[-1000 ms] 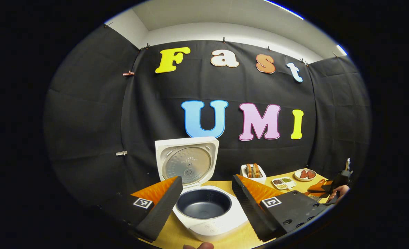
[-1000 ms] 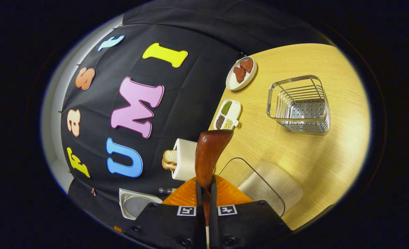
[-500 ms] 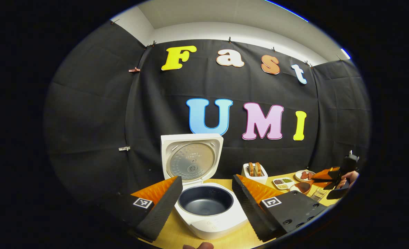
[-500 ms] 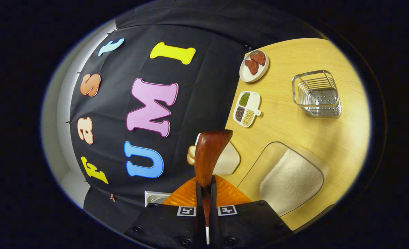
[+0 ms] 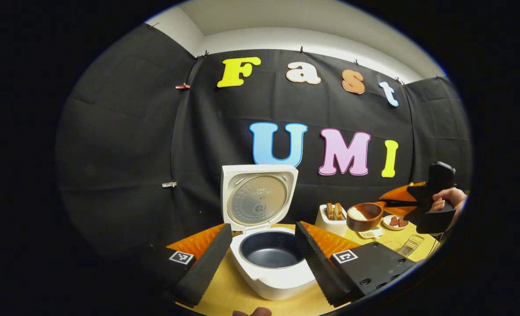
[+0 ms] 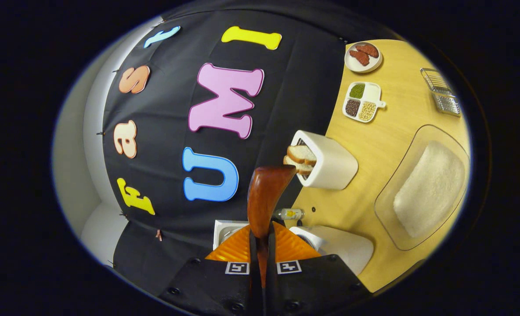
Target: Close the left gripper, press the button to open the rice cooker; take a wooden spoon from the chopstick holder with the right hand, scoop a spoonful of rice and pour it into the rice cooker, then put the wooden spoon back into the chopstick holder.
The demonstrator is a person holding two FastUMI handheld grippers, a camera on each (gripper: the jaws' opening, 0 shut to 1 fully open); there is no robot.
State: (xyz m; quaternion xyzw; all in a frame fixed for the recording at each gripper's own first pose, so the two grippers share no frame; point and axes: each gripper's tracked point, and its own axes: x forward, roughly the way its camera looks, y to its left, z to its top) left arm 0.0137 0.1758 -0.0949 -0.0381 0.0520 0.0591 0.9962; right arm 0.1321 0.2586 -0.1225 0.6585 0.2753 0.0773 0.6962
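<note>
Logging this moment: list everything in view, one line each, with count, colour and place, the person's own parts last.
rice cooker: 1, white, lid up, near table edge.
wooden spoon: 1, brown, holding rice, in the air right of the cooker.
bread holder: 1, white, with bread slices, near the wall.
divided dish: 1, white, three kinds of grains.
plate: 1, white, red-brown pieces on it.
rice tray: 1, clear, white rice inside.
chopstick holder: 1, metal wire, far table edge.
small bottle: 1, clear, by the cooker.
table: 1, light wood.
left tongs: open, over the cooker.
right tongs: shut on the spoon handle.
hand: 1, holding the right tongs.
</note>
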